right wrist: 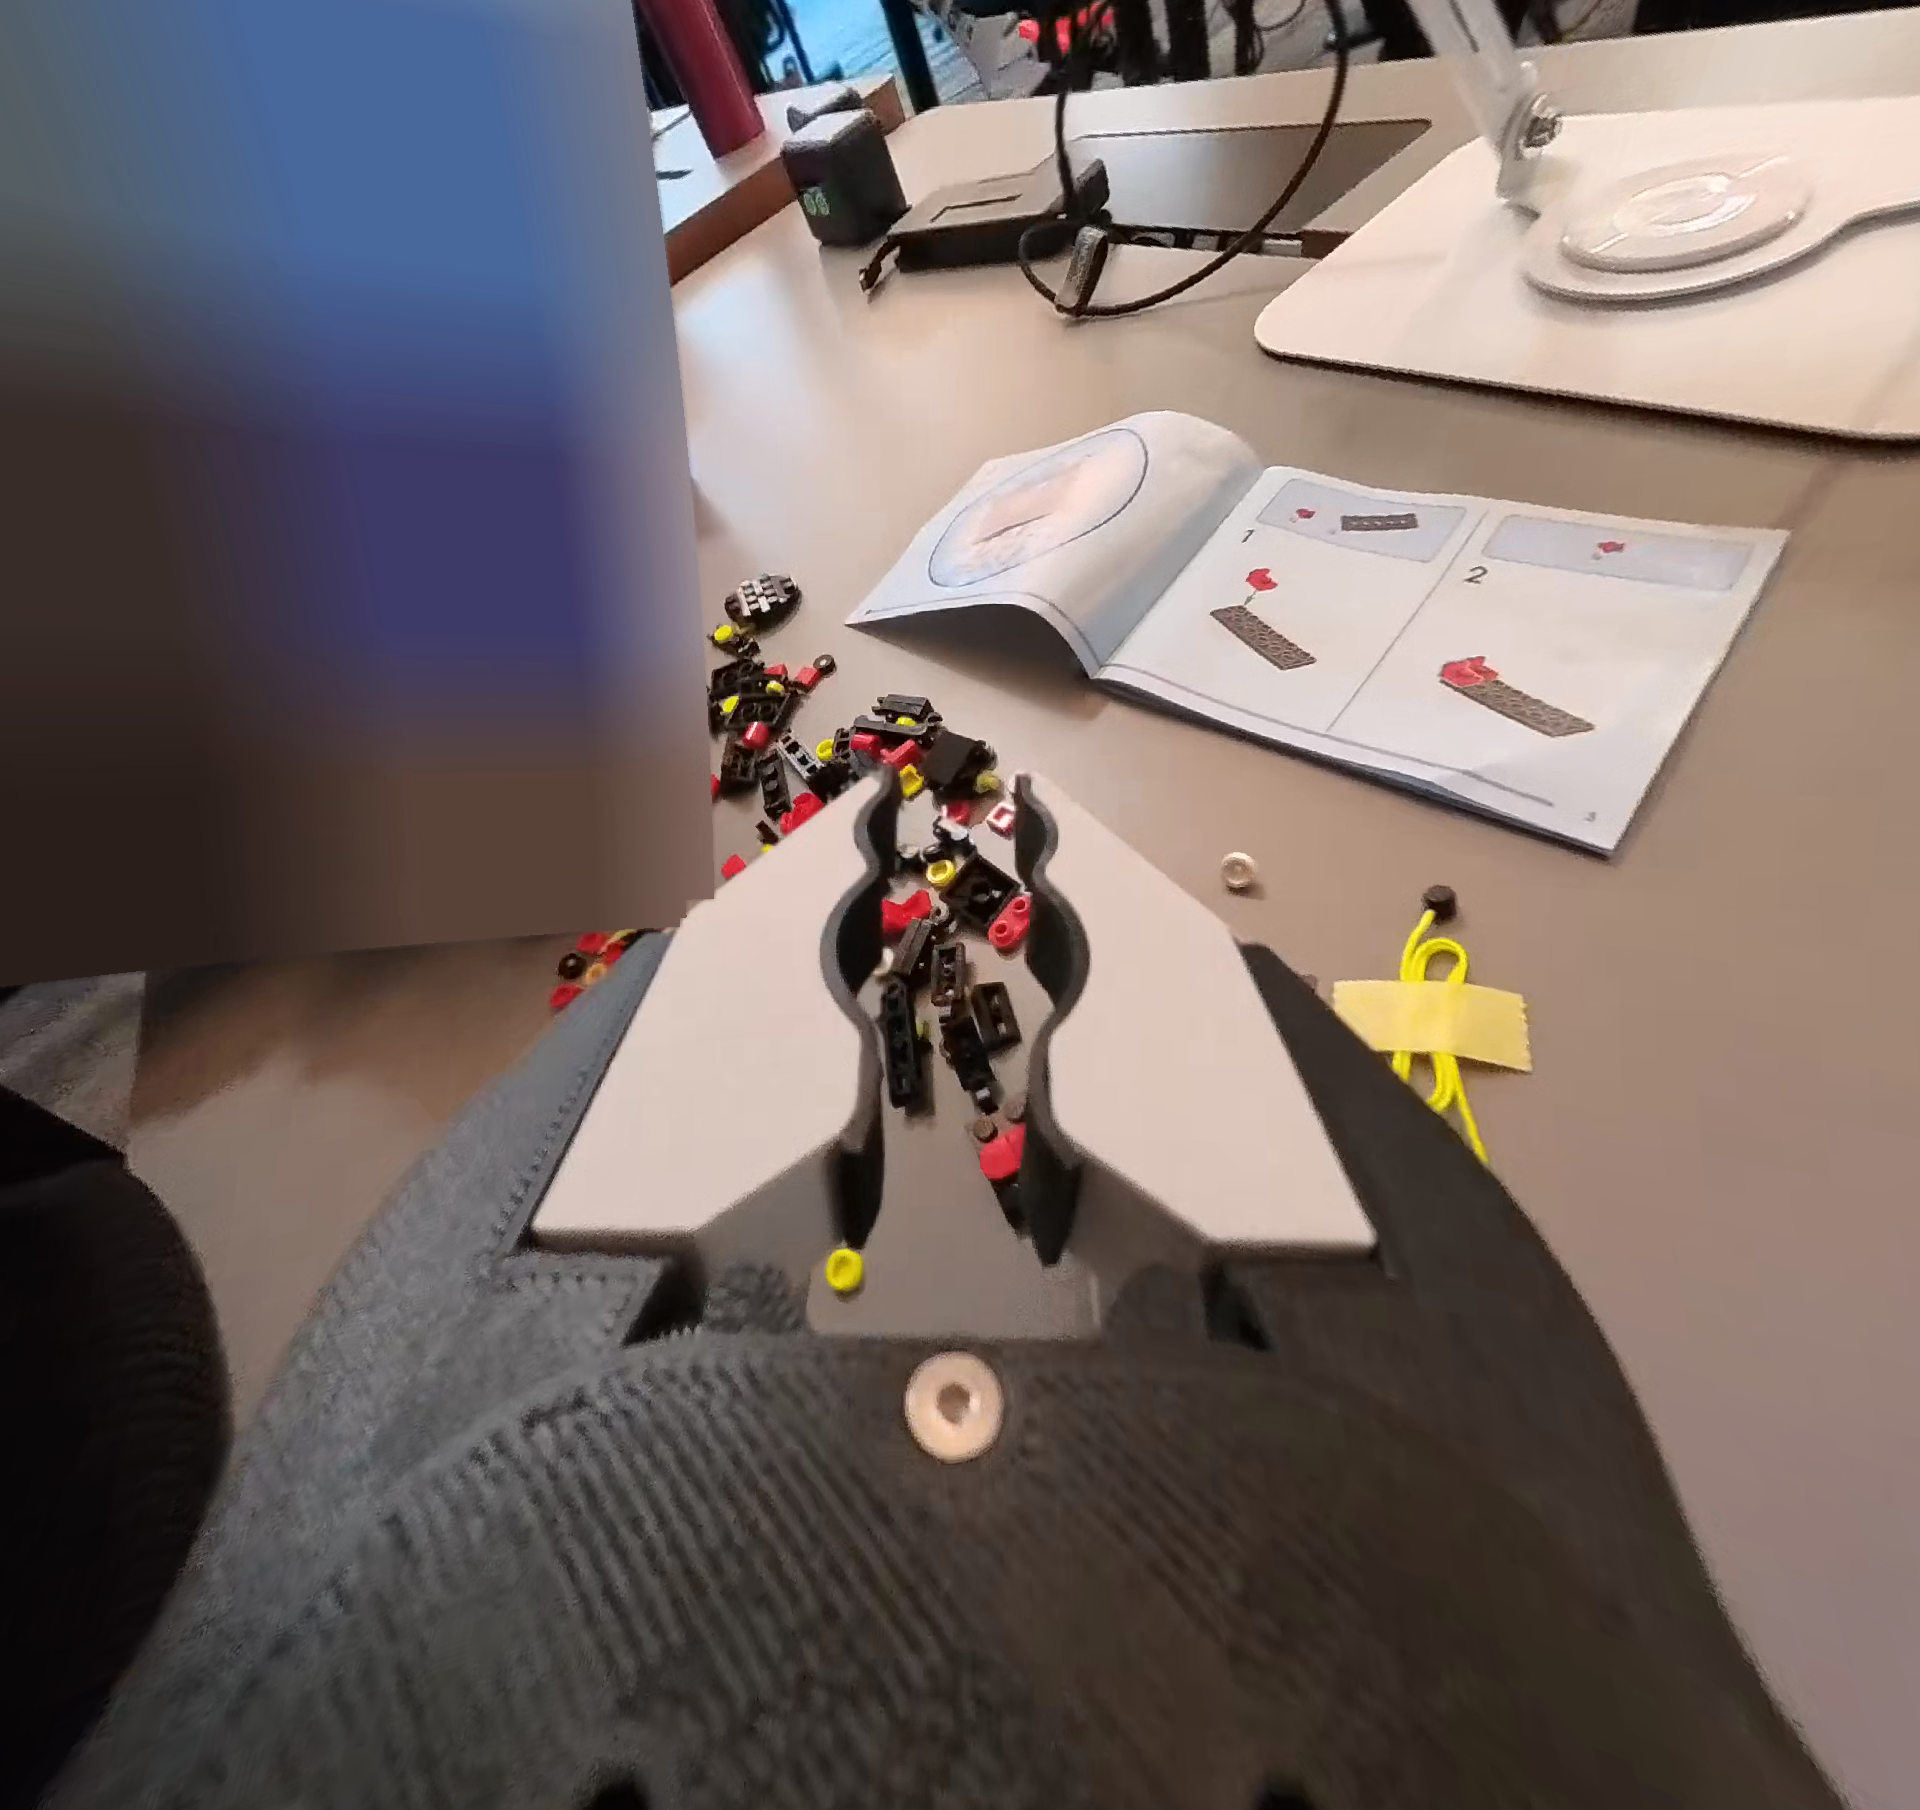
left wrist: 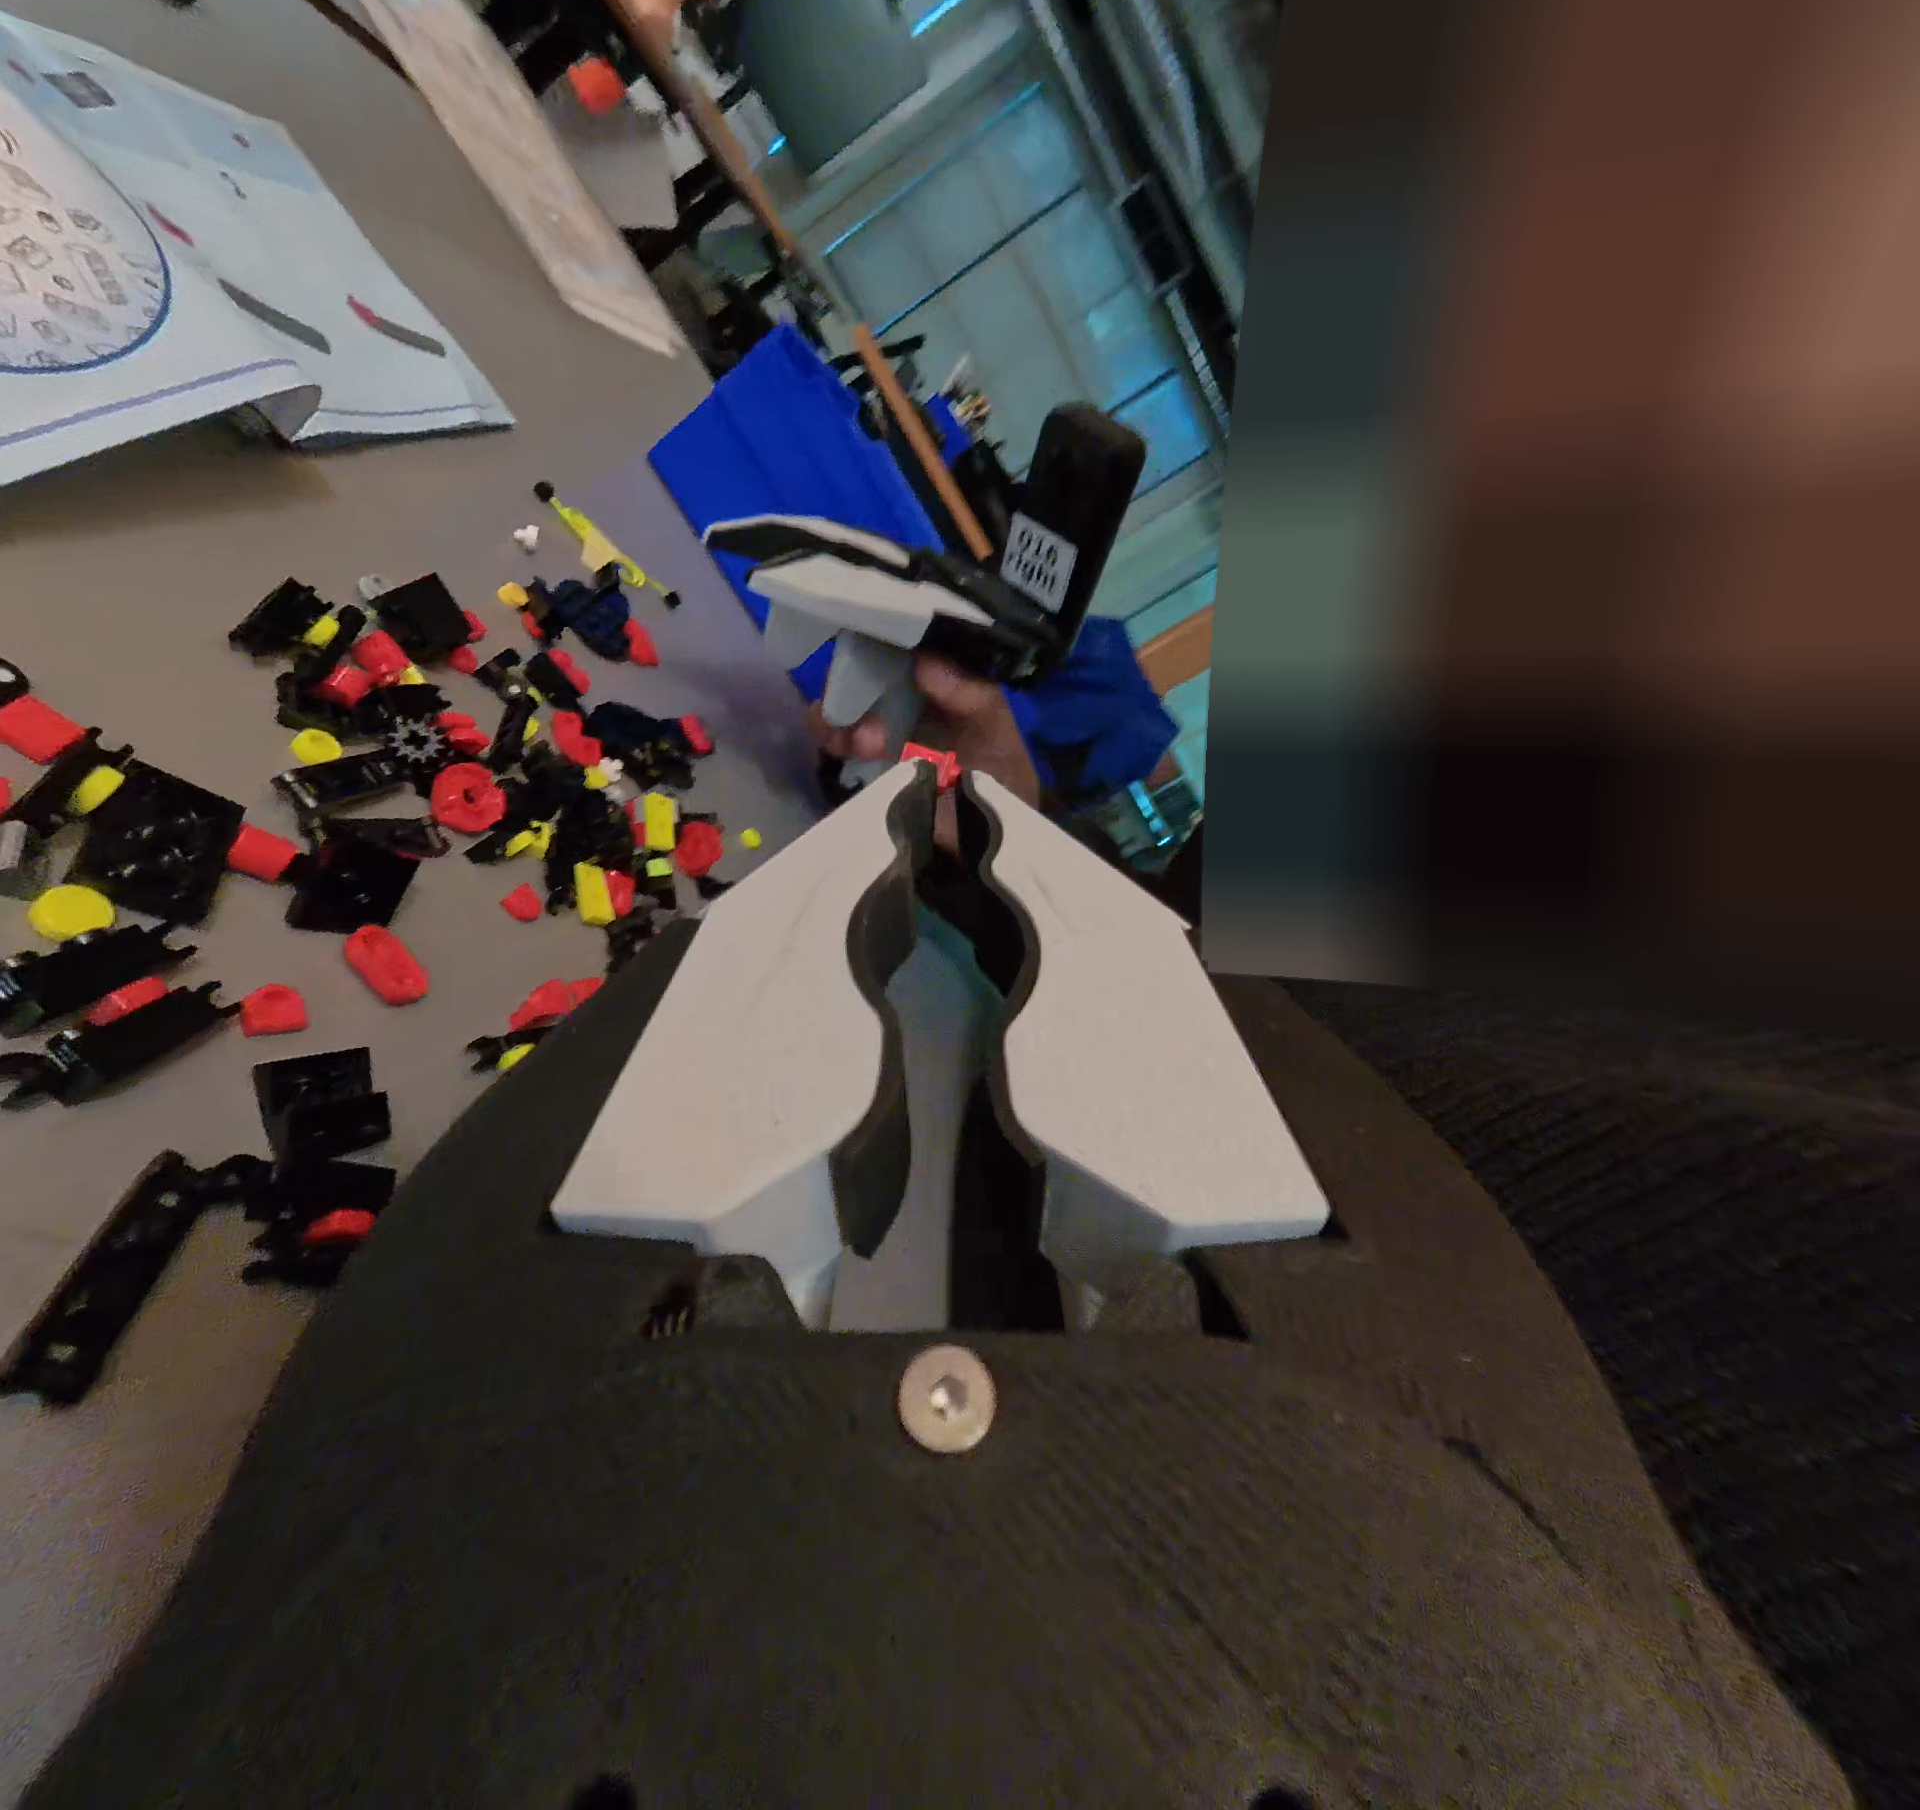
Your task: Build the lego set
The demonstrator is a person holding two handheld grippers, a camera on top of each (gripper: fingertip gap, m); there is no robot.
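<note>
Left gripper (left wrist: 940,773) fingers pinch a small red brick (left wrist: 932,761); right gripper (right wrist: 951,789) fingers gape above loose bricks (right wrist: 956,971)

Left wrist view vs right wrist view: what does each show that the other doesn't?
Only the left wrist view: the left tool shut on a small red lego piece at its tips, the right tool seen from outside in a hand, and a blue folded sheet.

Only the right wrist view: the right tool open above the pile, holding nothing, a white stand base and a black box with cable.

Both: the loose lego pieces, the open instruction booklet, the neon-yellow string with tape and the grey table.
</note>
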